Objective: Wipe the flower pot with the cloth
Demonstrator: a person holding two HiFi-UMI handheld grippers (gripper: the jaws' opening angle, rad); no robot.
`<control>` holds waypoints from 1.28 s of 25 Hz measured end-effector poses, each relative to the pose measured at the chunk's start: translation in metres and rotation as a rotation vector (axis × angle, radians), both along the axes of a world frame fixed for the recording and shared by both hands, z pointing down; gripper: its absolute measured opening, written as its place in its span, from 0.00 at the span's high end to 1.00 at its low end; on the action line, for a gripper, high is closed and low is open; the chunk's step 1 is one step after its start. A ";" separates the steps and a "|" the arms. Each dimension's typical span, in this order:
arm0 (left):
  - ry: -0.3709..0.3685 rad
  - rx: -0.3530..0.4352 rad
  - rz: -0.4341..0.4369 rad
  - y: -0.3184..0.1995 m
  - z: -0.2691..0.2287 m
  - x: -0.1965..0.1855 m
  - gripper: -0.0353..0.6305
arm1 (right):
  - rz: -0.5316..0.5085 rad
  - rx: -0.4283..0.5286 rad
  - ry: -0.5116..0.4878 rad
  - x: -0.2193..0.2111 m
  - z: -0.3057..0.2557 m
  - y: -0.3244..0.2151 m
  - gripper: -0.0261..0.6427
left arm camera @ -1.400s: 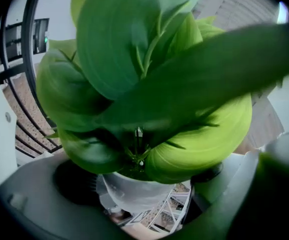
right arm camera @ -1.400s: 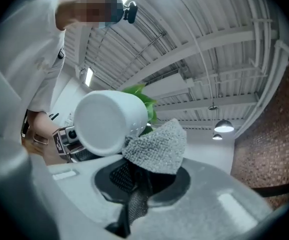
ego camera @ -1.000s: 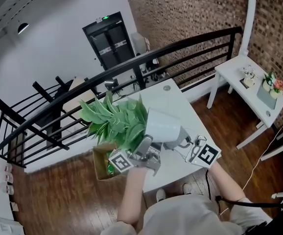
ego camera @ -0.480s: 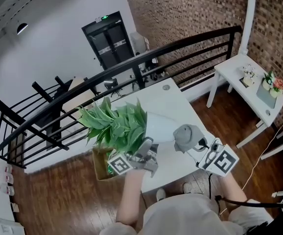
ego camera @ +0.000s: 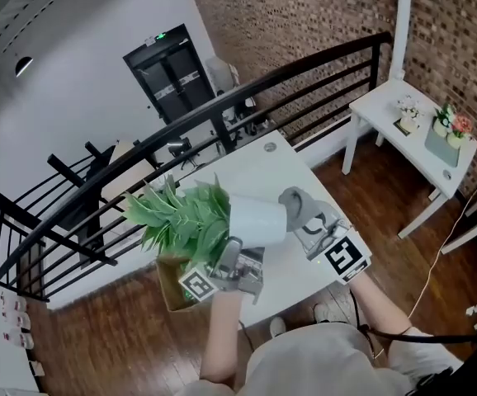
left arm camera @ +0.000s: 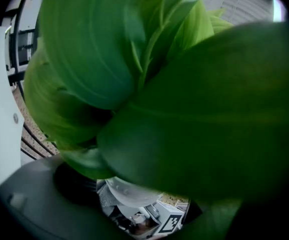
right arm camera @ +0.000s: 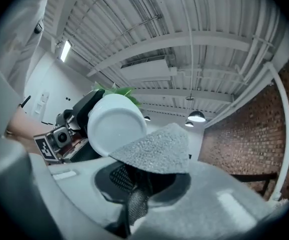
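The left gripper [ego camera: 235, 256] holds the white flower pot [ego camera: 257, 219] tipped on its side above the desk [ego camera: 276, 165], at the centre of the head view. Its fingers are clamped on the pot, though green leaves [left arm camera: 134, 84] smother its own view and bury the point of contact. Right of centre, the right gripper [ego camera: 311, 226] has its fingers pinched together on the grey cloth [ego camera: 295, 202], which stands up just beside the pot's base. Whether cloth and pot actually touch is hard to make out.
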State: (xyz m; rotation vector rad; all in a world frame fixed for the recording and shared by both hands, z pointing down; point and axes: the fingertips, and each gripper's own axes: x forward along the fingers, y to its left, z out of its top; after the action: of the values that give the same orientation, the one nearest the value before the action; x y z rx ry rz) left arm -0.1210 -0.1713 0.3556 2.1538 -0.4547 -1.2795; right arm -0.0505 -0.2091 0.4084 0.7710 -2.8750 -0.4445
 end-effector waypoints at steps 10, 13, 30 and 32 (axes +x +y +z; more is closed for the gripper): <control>-0.182 -0.045 -0.178 -0.015 0.020 -0.010 0.12 | 0.028 0.147 0.195 -0.017 0.017 0.028 0.94; -0.246 -0.065 -0.219 -0.020 0.031 -0.014 0.12 | 0.024 0.143 0.229 -0.017 0.028 0.033 0.94; -0.885 -0.316 -0.390 -0.053 0.217 -0.050 0.12 | 0.085 -0.225 0.150 0.016 0.124 0.041 0.94; -1.001 -0.335 -0.393 -0.055 0.249 -0.044 0.12 | 0.092 -0.257 0.166 0.021 0.140 0.045 0.94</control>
State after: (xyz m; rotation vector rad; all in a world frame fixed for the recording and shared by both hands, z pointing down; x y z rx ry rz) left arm -0.1648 -0.2258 0.6049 2.3221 -1.4221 -0.1394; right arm -0.0292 -0.1645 0.5485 0.7763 -2.6593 -0.1181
